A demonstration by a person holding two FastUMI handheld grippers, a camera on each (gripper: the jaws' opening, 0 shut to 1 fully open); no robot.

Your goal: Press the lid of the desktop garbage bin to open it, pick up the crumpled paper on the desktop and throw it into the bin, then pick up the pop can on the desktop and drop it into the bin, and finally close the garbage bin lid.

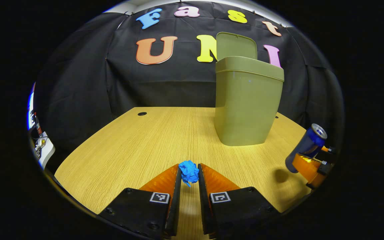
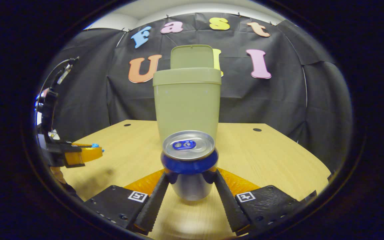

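Wooden desktop [image 1: 138,143] spans the lower half of both views, pale grain, with dark round holes near its far edge.

Garbage bin [image 1: 246,103]: olive green, upright on the desktop at about 1 o'clock from centre in the left gripper view, dead ahead at 12 o'clock in the right gripper view. Its lid [image 1: 236,46] stands raised behind the rim, mouth open.

Pop can [image 2: 190,166]: blue band under a silver top, pull tab facing the camera. Sits at 6 o'clock in the right gripper view, directly before the bin. The right gripper [image 2: 190,186] clamps it, one finger pressed on each flank. In the left gripper view the same can shows at 4 o'clock, tilted, lifted clear of the desktop with its shadow on the wood below it.

Crumpled paper [image 1: 189,171]: small blue wad at 6 o'clock in the left gripper view. The left gripper [image 1: 189,176] is closed on it, both fingertips pinching its sides. In the right gripper view that gripper shows at 9 o'clock, a speck of blue at its tip, held above the desktop's near left part.
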